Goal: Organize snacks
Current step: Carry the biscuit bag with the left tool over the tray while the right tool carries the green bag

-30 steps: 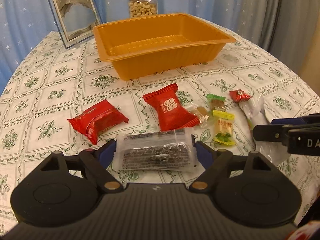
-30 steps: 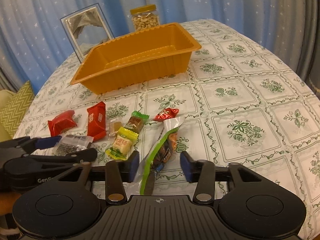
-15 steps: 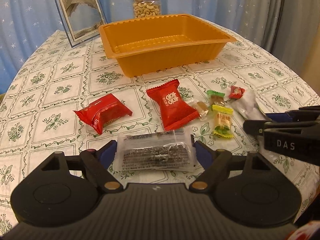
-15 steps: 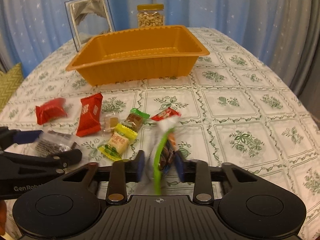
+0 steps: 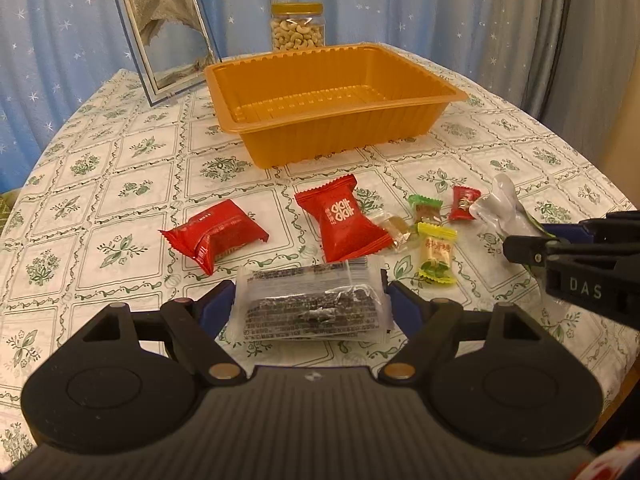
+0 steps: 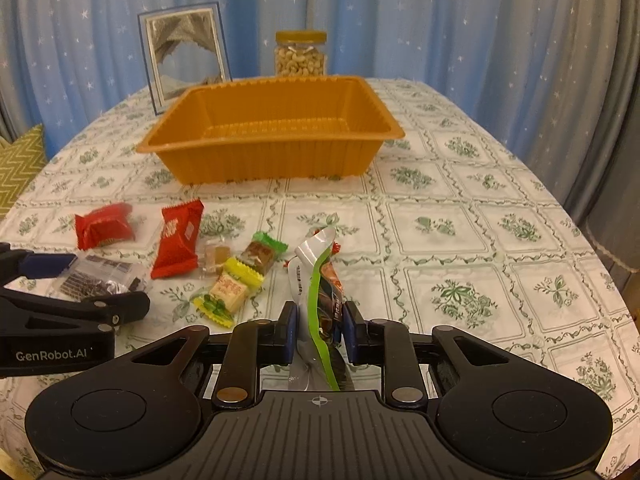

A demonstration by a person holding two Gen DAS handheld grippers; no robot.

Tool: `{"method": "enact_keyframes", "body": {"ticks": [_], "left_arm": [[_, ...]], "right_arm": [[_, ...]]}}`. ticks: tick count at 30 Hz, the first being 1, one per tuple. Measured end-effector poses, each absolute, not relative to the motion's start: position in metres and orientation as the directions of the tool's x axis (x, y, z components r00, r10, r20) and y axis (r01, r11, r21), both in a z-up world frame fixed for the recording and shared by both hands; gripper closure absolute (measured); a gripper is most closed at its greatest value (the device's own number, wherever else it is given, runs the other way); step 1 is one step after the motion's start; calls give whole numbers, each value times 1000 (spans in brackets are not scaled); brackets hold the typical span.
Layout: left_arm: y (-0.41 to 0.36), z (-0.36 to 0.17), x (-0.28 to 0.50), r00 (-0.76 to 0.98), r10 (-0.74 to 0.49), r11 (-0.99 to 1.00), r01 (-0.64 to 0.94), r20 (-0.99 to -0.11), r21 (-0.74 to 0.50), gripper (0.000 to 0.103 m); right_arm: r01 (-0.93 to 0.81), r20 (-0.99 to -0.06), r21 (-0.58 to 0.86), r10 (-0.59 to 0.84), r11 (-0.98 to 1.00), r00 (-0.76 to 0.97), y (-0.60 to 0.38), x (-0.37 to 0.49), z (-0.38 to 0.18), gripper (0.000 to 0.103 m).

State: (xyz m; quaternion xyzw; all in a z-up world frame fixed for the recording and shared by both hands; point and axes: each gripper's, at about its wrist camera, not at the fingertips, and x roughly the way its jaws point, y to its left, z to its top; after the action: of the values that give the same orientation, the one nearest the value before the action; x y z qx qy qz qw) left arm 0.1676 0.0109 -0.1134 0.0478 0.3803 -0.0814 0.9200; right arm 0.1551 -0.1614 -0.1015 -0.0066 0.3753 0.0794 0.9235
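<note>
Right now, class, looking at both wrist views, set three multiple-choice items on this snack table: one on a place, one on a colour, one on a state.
1. Where does the cashew jar stand?
A. behind the orange tray
B. inside the tray
C. beside the red packets

2. What colour is the jar's lid?
A. blue
B. yellow
C. white

3. What does the right gripper hold?
A. nothing
B. a red packet
C. the green-edged packet

Answers: 1 A, the jar rises past the tray's far rim. 2 B, the lid shows yellow in both views. 3 C, the fingers clamp that packet, its top lifted upright.
</note>
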Motion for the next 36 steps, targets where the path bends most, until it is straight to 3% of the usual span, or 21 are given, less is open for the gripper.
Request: {"method": "enact_keyframes", "body": {"ticks": [19, 36], "left_arm": [[14, -69, 162, 774, -99, 986, 160, -625, 41, 23], [6, -33, 211, 826, -127, 985, 170, -549, 27, 23]], "right_arm": [[-170, -626, 107, 199, 980, 754, -166, 161, -61, 79], [-221, -540, 85, 231, 972, 810, -174, 227, -20, 79]]}}
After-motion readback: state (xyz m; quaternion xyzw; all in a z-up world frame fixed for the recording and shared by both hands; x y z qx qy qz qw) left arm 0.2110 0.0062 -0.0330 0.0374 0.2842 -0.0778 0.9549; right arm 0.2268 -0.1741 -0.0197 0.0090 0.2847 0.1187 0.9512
